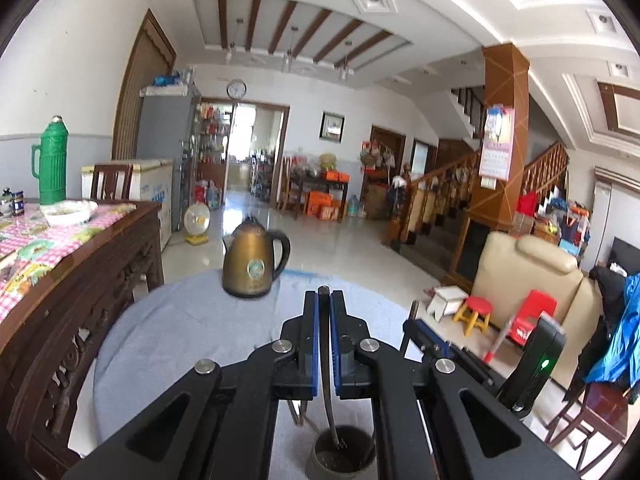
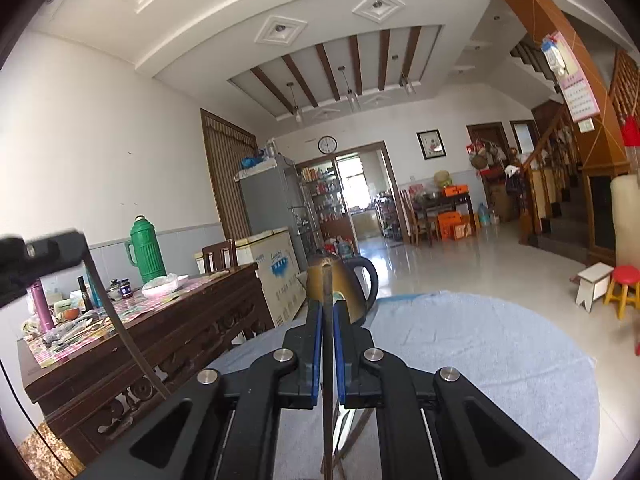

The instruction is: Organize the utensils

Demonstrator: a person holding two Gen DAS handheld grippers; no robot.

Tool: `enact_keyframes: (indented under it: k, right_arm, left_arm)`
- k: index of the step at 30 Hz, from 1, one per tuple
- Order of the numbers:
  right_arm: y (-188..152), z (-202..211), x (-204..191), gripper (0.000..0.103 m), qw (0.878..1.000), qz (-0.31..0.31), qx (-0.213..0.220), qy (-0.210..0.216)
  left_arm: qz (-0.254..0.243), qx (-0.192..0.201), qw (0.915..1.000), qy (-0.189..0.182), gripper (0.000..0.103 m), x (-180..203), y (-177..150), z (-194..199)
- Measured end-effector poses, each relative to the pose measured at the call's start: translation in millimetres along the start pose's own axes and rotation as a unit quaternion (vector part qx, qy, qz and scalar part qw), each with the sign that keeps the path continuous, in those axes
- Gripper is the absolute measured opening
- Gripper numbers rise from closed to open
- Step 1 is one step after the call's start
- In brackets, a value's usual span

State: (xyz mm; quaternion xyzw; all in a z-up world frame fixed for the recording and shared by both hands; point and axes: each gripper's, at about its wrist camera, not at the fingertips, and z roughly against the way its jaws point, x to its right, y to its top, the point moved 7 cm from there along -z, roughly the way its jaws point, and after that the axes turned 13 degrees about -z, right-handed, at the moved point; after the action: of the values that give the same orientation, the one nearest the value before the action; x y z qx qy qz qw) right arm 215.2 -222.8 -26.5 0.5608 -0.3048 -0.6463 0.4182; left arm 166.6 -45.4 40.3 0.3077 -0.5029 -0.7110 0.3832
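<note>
Utensils are clamped upright in both tools, presumably so each can drop end-first into the dark perforated holder that stands on the grey-clothed tabletop directly beneath the left tool. The left tool is pinched narrow on a thin dark utensil whose lower end already dips into the holder's mouth; the vertical grip suits that narrow opening. The right tool is likewise closed tight on a slim dark handle, held above the cloth, seemingly waiting its turn. A brass-coloured kettle sits well apart at the tabletop's far edge. Whether more utensils already stand in the holder cannot be told.
</note>
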Motion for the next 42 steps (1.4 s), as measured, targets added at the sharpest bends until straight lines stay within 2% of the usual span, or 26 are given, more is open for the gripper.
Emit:
enact_keyframes:
  k: [6, 10, 12, 13, 14, 15, 25, 30, 35, 42]
  right_arm:
    - [-13, 14, 16, 0.008, 0.999, -0.012, -0.033, 0.003]
    - [-22, 26, 24, 0.009, 0.998, -0.031, -0.060, 0.017]
    - [-21, 31, 27, 0.020, 0.997, -0.038, -0.061, 0.020]
    - [-19, 34, 30, 0.023, 0.997, -0.042, -0.057, 0.021]
    - [-17, 35, 31, 0.031, 0.997, -0.046, -0.052, 0.020]
    - [-14, 38, 36, 0.036, 0.998, -0.053, -0.044, 0.015]
    - [7, 44, 101, 0.036, 0.991, -0.117, -0.013, -0.055]
    - [15, 45, 132, 0.036, 0.986, -0.142, -0.008, -0.082]
    - [8, 35, 160, 0.036, 0.979, -0.171, -0.035, -0.105]
    - [-23, 10, 191, 0.036, 0.965, -0.211, -0.109, -0.117]
  left_arm:
    - [0.009, -0.049, 0.9987, -0.004, 0.005, 3, -28, -14]
    - [0.024, -0.055, 0.9982, 0.001, 0.008, -3, -38, -11]
    - [0.029, -0.054, 0.9981, 0.008, 0.013, -7, -40, -8]
    - [0.031, -0.053, 0.9980, 0.011, 0.019, -9, -41, -6]
    - [0.035, -0.051, 0.9980, 0.016, 0.025, -12, -42, -4]
    - [0.040, -0.048, 0.9978, 0.024, 0.027, -16, -43, -2]
    - [0.094, -0.054, 0.9917, 0.069, 0.036, -62, -58, -2]
    - [0.123, -0.060, 0.9862, 0.093, 0.047, -84, -69, -6]
    - [0.148, -0.086, 0.9797, 0.105, 0.051, -103, -88, -20]
    - [0.174, -0.139, 0.9695, 0.103, 0.051, -115, -122, -47]
